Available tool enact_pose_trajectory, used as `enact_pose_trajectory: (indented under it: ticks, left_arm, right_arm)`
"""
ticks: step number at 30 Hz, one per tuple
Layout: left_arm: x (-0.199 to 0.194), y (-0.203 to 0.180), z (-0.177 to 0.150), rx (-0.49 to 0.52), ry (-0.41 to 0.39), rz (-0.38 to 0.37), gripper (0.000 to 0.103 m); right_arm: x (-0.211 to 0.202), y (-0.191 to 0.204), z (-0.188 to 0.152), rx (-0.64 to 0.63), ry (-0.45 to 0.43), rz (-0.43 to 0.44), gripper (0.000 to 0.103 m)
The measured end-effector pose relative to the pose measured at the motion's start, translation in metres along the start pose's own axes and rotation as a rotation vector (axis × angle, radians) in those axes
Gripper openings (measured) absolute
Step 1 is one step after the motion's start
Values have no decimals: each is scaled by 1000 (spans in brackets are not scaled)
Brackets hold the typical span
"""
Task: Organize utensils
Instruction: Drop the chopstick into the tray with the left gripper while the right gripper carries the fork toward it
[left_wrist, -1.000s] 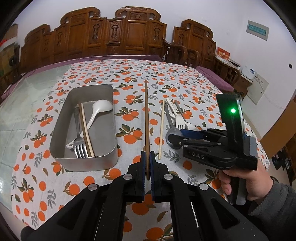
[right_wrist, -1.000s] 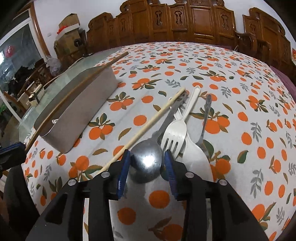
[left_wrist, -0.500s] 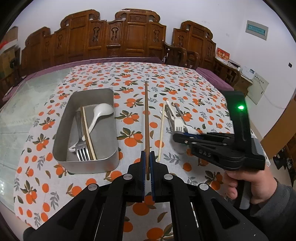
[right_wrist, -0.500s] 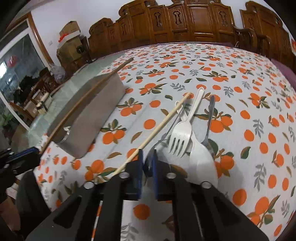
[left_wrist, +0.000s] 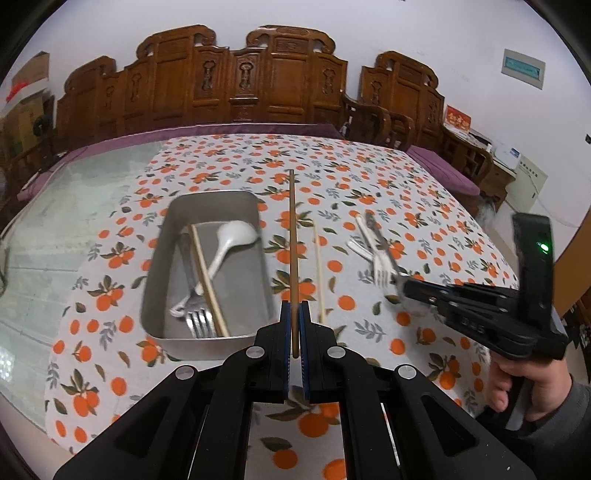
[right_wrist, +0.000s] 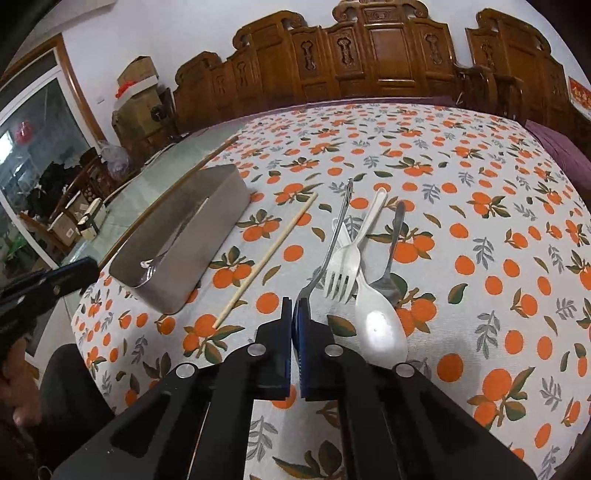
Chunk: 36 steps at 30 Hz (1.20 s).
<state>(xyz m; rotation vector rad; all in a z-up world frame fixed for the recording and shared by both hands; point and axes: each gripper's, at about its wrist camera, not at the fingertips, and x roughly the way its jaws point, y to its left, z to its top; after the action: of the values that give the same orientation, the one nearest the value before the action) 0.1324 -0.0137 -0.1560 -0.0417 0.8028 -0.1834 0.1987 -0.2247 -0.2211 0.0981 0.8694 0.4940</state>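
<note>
My left gripper (left_wrist: 294, 314) is shut on a dark brown chopstick (left_wrist: 292, 240) that points away over the table, just right of the metal tray (left_wrist: 192, 347). Inside the tray lie a white spoon (left_wrist: 229, 243), a metal fork (left_wrist: 197, 317) and a pale chopstick (left_wrist: 207, 280). My right gripper (right_wrist: 293, 310) is shut on the bowl of a metal spoon (right_wrist: 332, 236), whose handle slants up and away. Beside it on the cloth lie a white plastic fork (right_wrist: 341, 266), a white plastic spoon (right_wrist: 380, 325), a second metal spoon (right_wrist: 391, 258) and a pale chopstick (right_wrist: 266, 258).
An orange-print cloth (right_wrist: 480, 221) covers most of the table; bare glass (left_wrist: 74, 206) shows at the left. Carved wooden chairs (left_wrist: 258, 85) line the far side. A hand (left_wrist: 517, 384) holds the right gripper (left_wrist: 406, 290) at the table's right edge.
The right gripper's jaws closed on the metal spoon's bowl and lifted it off the cloth. Both grippers rose a little; the left one kept its hold on the dark chopstick.
</note>
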Motion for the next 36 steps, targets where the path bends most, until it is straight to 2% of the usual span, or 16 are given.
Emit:
enact_pose_trajectory:
  ticks: [6,11,13,19,29,36]
  left_arm:
    - [-2,22,7,-12,-2,39,3]
    - [1,37,10,-20,4,54,3]
    - [-2,41,11,-35,-1,33,3]
    - [-8,49,14,-42,-21,57,3]
    - [14,59,21,-37,15,91,3]
    - [29,73,19,-65,40,78,4]
  right_arm:
    - [-8,13,0,-38,-15,11,4]
    - [-11,24,1,-62,-23,22,4]
    - [-10,27,0,-69,-20,25,4]
    - [-10,32,-1,-84,-17,30,4]
    - [-18,57,8,-146,-25,45,4]
    - [-14,76,16,-173,-14,64,4]
